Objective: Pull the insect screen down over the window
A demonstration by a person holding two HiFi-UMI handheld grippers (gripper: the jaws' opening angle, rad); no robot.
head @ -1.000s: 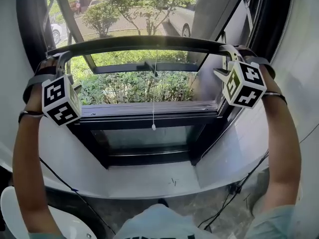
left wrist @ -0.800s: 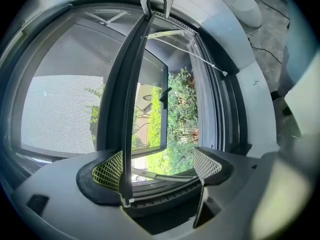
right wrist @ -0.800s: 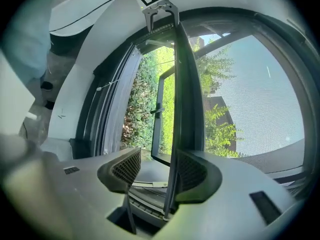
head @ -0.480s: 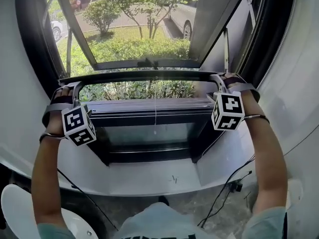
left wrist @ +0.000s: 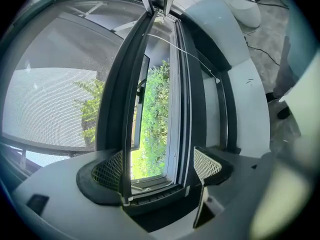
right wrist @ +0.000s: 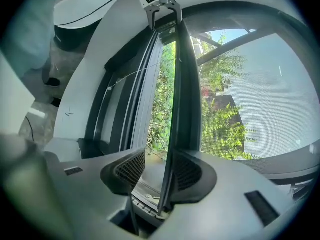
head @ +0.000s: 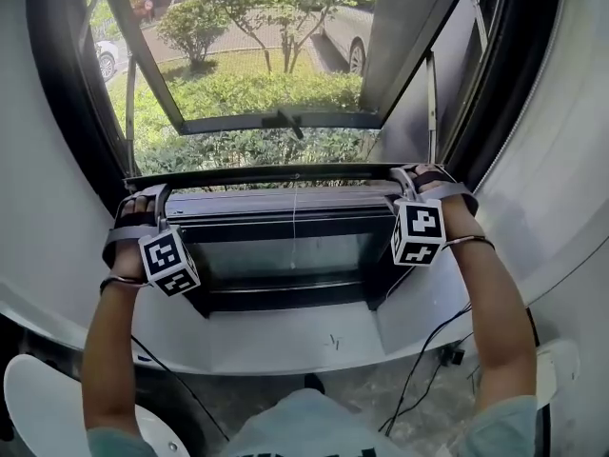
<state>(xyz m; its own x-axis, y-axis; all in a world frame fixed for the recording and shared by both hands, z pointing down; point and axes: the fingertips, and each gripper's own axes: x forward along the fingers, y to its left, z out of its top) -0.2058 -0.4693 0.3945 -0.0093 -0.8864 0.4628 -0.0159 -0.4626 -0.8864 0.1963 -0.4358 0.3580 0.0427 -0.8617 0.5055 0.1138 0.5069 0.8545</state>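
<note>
The insect screen's dark bottom bar (head: 276, 174) lies level across the window, just above the lower frame (head: 285, 219). The mesh (head: 276, 74) stretches above it. My left gripper (head: 152, 198) hooks over the bar's left end. In the left gripper view the bar (left wrist: 131, 109) lies against one pad (left wrist: 107, 170), and the left gripper (left wrist: 157, 169) has its jaws wide apart. My right gripper (head: 404, 181) sits at the bar's right end. Its jaws are closing with the bar (right wrist: 175, 109) between them; the right gripper (right wrist: 159, 171) still shows a gap on one side.
A thin white pull cord (head: 294, 219) hangs from the bar's middle. The outer sash (head: 276, 120) is swung open over shrubs. A white sill (head: 285, 336) runs below the frame. Cables (head: 428, 374) and a white seat (head: 29, 398) are on the floor.
Both grippers and the bar have come down from the upper part of the window to just above the lower frame. The mesh now covers most of the opening.
</note>
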